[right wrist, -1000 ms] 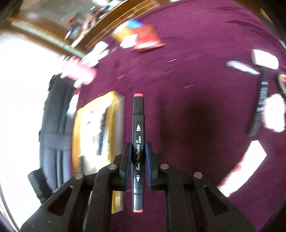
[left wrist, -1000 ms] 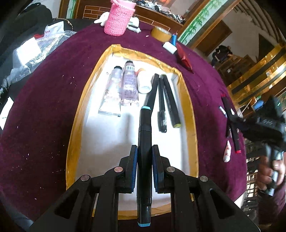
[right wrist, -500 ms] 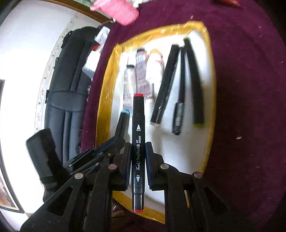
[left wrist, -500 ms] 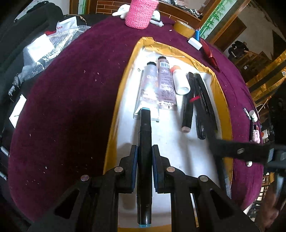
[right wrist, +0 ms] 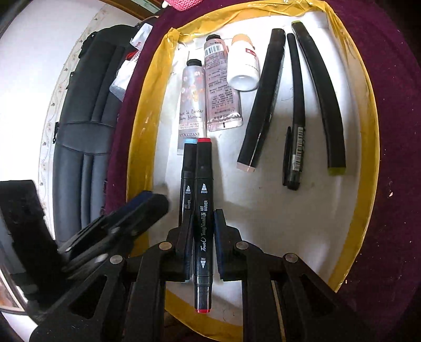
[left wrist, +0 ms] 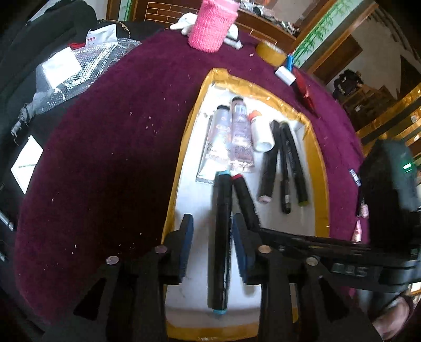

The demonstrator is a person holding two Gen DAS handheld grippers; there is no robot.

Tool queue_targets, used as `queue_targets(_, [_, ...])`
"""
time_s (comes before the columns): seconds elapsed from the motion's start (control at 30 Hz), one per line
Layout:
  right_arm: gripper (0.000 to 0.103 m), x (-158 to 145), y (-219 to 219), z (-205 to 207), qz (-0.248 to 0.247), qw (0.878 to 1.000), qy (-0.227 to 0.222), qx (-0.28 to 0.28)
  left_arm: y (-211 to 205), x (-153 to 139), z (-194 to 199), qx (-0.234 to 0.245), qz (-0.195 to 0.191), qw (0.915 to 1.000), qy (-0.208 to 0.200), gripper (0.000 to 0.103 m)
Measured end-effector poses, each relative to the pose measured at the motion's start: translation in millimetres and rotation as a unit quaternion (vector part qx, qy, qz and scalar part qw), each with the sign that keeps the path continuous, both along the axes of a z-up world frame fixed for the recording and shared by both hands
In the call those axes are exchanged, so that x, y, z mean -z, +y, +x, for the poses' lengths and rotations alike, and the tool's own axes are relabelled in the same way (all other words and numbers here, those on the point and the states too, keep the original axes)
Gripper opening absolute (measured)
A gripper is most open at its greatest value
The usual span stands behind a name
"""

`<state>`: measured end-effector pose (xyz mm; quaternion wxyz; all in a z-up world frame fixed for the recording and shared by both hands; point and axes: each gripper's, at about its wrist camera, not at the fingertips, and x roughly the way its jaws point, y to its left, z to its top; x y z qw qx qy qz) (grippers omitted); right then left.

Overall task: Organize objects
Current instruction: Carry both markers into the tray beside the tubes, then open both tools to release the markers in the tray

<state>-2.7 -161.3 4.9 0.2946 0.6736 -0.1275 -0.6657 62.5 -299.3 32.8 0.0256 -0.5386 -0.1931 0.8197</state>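
Placement is the step in hand, judged from how both markers sit over the shallow white tray with the yellow-taped rim point(right wrist: 368, 147): each should be laid flat on the tray floor, parallel to the pens already there, and let go only once its whole length rests on the white. The left gripper point(left wrist: 213, 244) has its jaws opening, blue pads standing clear on both sides of the black marker with light-blue caps point(left wrist: 221, 236), which lies between them on the tray floor; a straight lift away would avoid rolling it. The right gripper point(right wrist: 202, 234) is pinched tight on the black marker with red caps point(right wrist: 202, 210), which lies just beside the blue-capped one, tips level; it wants lowering flat before release, without nudging its neighbour. Both tips sit just short of two soft hand-cream tubes point(right wrist: 208, 92), with a small white bottle point(right wrist: 243, 63) and three dark pens point(right wrist: 294, 105) to their right. Under the tray spreads a dark purple velvet cloth point(left wrist: 105, 157), flecked with pale crumbs. At its far edge stand a pink knitted holder point(left wrist: 213, 23), a roll of tan tape point(left wrist: 271, 52) and bubble wrap point(left wrist: 79, 65); wooden panelling lies beyond.
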Motion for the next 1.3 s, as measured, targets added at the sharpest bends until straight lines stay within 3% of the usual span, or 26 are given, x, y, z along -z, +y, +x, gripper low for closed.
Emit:
queue_targets(0.33, [0.014, -1, -16, 9, 0.037, 0.999, 0.018, -0.021, -26, -38, 8, -0.055, -0.004, 0.9972, 0.052, 0.049])
queue_targets(0.43, [0.019, -5, -19, 12, 0.049, 0.998, 0.03, -0.03, -29, -38, 8, -0.059, -0.007, 0.997, 0.049, 0.053])
queue_targets(0.5, [0.028, -7, -20, 14, 0.054, 0.997, 0.038, -0.036, -31, -36, 8, -0.061, -0.004, 0.9972, 0.044, 0.053])
queue_targets(0.63, [0.032, -16, -21, 17, 0.069, 0.995, 0.064, -0.045, -26, -39, 8, -0.059, -0.012, 0.9972, 0.043, 0.053])
queue_targets(0.77, [0.034, -28, -16, 19, 0.08, 0.991, 0.096, -0.042, -13, -48, 8, -0.043, -0.044, 0.9967, 0.053, 0.053])
queue_targets(0.9, [0.046, -39, -7, 20, 0.089, 0.988, 0.124, -0.031, 3, -59, 8, -0.023, -0.088, 0.9934, 0.069, 0.053])
queue_targets(1.07, [0.046, -49, 5, 18, 0.096, 0.985, 0.141, -0.009, 24, -71, 8, -0.005, -0.155, 0.9835, 0.093, 0.053])
queue_targets(1.3, [0.046, -53, 27, 19, 0.103, 0.984, 0.142, 0.013, 47, -76, 6, 0.017, -0.205, 0.9728, 0.106, 0.054])
